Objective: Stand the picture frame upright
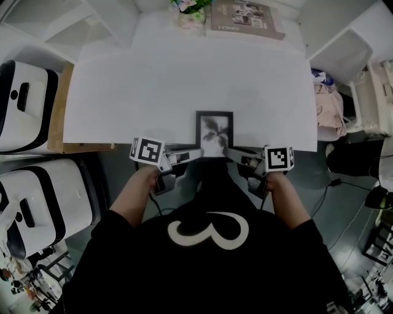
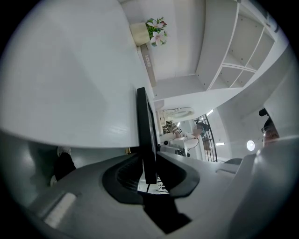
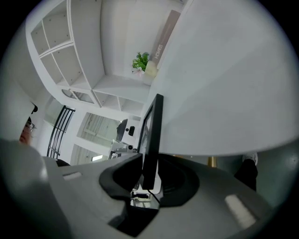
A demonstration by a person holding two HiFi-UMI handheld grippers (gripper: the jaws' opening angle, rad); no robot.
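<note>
Black-edged and holding a grey picture of a leafy sprig, the picture frame (image 1: 214,132) sat at the near rim of the white bench (image 1: 153,86), straight in front of me. Its picture side faced up toward my head, and its lower edge reached just past the rim on my side. I could not tell whether it lay flat or was tipped.

My left fingers (image 2: 124,179) were closed on the frame's lower left corner, and its thin black edge ran up between the two dark pads. My right fingers (image 3: 180,179) were clamped the same way on the lower right corner, so the frame was pinched from both sides. Both sets of fingers pointed inward at each other, nearly level, with the marker cubes (image 1: 147,150) outside them above my wrists.

Farther off, at the far edge of the bench, a small pot of flowers (image 1: 191,12) stood just beside a brown book (image 1: 245,17) lying flat. White shelves (image 3: 60,51) rose behind them. Off the bench's left side, two white machines with black trim (image 1: 24,104) sat lower down.
</note>
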